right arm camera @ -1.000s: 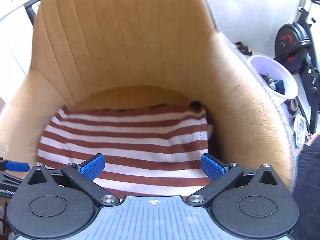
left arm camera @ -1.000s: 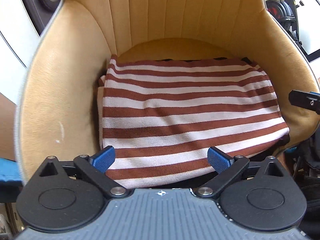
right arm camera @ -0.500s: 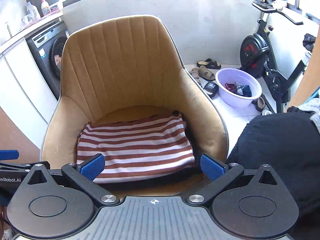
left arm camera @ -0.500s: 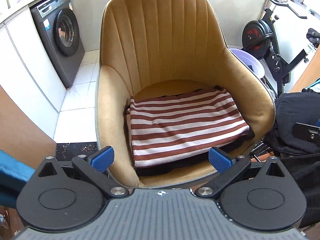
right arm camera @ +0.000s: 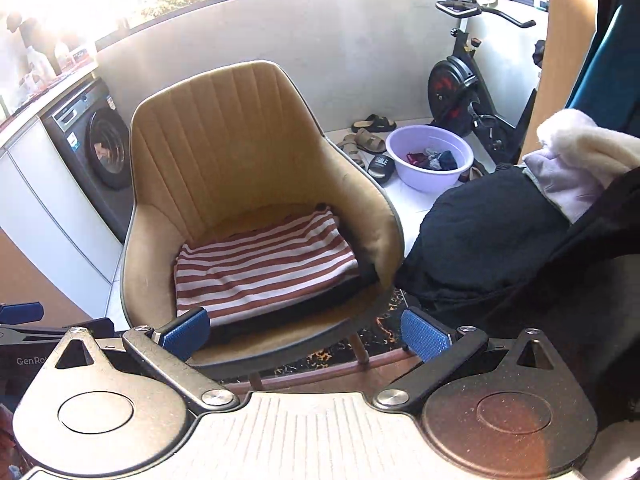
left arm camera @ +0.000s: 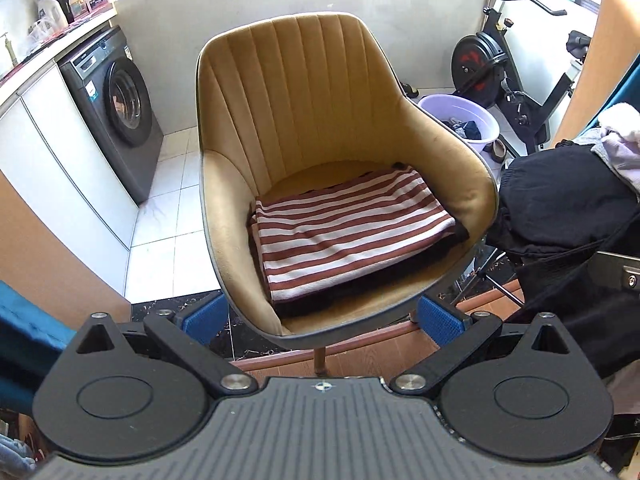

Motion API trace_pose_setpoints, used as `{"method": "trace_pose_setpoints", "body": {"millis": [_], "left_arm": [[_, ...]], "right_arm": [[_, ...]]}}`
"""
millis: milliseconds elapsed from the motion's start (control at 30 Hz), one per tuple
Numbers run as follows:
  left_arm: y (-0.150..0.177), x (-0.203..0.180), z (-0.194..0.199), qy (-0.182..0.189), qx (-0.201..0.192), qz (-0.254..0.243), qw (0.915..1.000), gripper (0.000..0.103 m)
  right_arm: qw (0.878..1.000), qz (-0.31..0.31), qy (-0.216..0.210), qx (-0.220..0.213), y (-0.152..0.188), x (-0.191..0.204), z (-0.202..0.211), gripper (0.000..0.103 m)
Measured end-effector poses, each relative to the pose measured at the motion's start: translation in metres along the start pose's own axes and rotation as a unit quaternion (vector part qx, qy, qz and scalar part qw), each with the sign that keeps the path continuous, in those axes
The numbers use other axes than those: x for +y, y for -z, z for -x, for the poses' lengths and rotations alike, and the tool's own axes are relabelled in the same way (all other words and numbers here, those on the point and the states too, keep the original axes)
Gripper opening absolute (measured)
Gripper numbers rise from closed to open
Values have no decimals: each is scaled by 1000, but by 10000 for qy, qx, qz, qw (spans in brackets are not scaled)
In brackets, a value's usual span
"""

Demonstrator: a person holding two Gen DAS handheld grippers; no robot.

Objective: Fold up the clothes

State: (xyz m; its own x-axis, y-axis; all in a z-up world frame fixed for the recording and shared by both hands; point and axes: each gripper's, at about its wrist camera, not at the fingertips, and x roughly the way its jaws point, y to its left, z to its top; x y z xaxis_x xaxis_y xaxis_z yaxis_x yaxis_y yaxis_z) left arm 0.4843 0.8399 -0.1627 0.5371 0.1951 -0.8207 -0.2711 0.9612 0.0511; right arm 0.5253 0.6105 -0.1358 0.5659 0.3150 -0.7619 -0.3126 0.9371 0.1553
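Both grippers have pulled well back from the chair (left arm camera: 304, 92) since a second ago, when they hung right over the seat; now the whole chair and the room around it show. Left gripper (left arm camera: 320, 318) and right gripper (right arm camera: 306, 334) each stand with jaws spread wide, holding nothing.

A folded striped shirt (left arm camera: 348, 232) lies flat on the seat, on top of a dark garment (left arm camera: 460, 236) of which only a thin edge peeks out along the front and the right side. Its long axis runs across the seat from left armrest to right, with the stripes along that axis; the far right corner sits close to the seat back. What the dark garment is cannot be made out.

Right of the chair, a dark heap of clothes (right arm camera: 480, 232) with a pale garment (right arm camera: 568, 168) on top is cut off by the frame edge. Behind it stands a lilac basin (right arm camera: 430, 156) with small items inside, too small to tell apart.
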Motion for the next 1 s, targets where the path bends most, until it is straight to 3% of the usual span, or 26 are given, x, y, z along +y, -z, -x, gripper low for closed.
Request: {"method": "trace_pose_setpoints", "body": {"millis": [200,500,867,1000], "left_arm": [[22,-4,6,145,337,248,9990,103],[43,-27,18,401,479,820,9947,103],[58,-66,39,-47,375,851,9957,103],[62,-80,41,54,442,896,9950,103]], "right_arm": [[9996,223,9,143,18,9,14,102],[9982,494,-153,293,30,6,21,102],[9966,637,-378,369,42,-33,33,102],[9964,644,-429,354,43,-46,38,102]]}}
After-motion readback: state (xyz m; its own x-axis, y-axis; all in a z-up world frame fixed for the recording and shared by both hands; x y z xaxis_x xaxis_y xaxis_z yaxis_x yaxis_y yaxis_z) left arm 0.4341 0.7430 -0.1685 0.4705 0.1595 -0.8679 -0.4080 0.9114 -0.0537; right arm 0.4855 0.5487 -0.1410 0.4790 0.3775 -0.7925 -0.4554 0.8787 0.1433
